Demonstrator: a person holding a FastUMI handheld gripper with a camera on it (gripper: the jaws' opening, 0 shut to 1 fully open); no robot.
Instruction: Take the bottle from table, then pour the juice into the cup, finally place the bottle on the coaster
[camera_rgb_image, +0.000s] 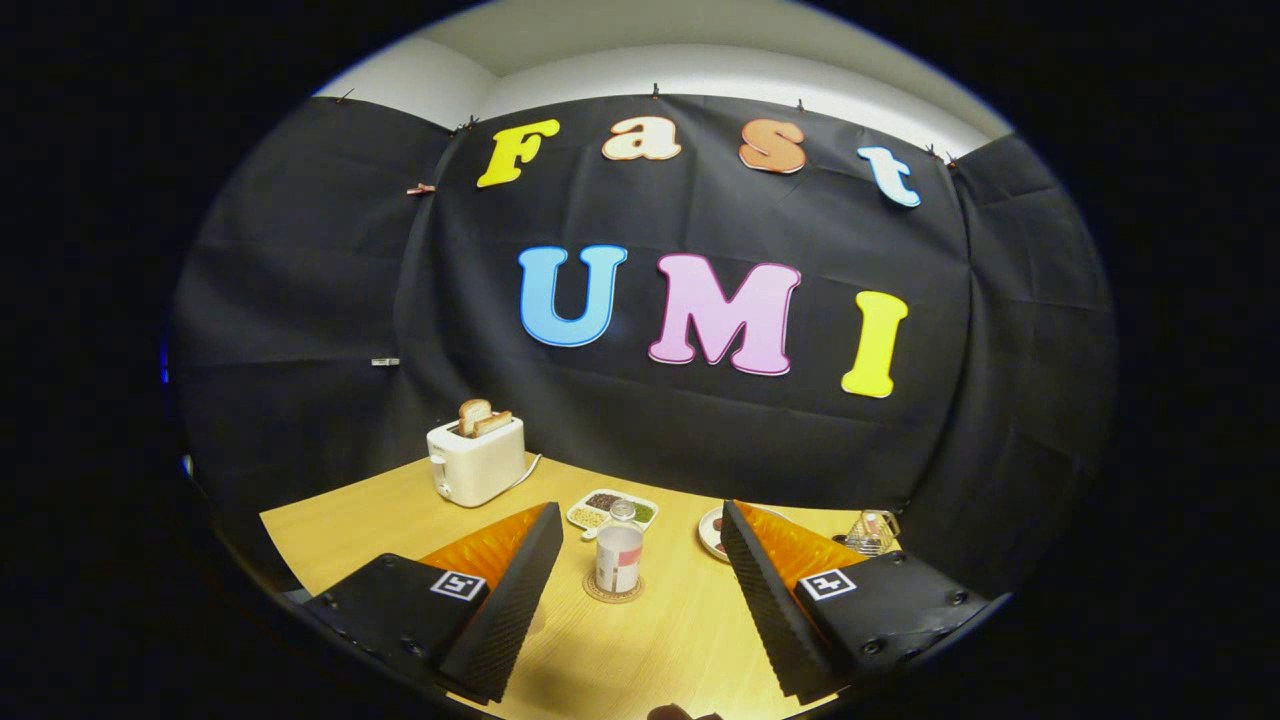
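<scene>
The tongs (636, 545) stand wide apart with nothing between their fingers, held above the wooden tabletop (640, 650). Just ahead of them, midway between the fingertips, the bottle (618, 555) stands upright on a round coaster (613, 593). Beyond it toward the tabletop's far edge lie a divided dish (612, 508) of grains, a white toaster (477, 458) with bread near the far left corner, and a small glass cup (872, 530) at the right edge.

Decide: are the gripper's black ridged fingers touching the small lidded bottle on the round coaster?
Apart. Gripper view: open gripper, bare wooden table showing between each finger and the bottle on its coaster.
</scene>
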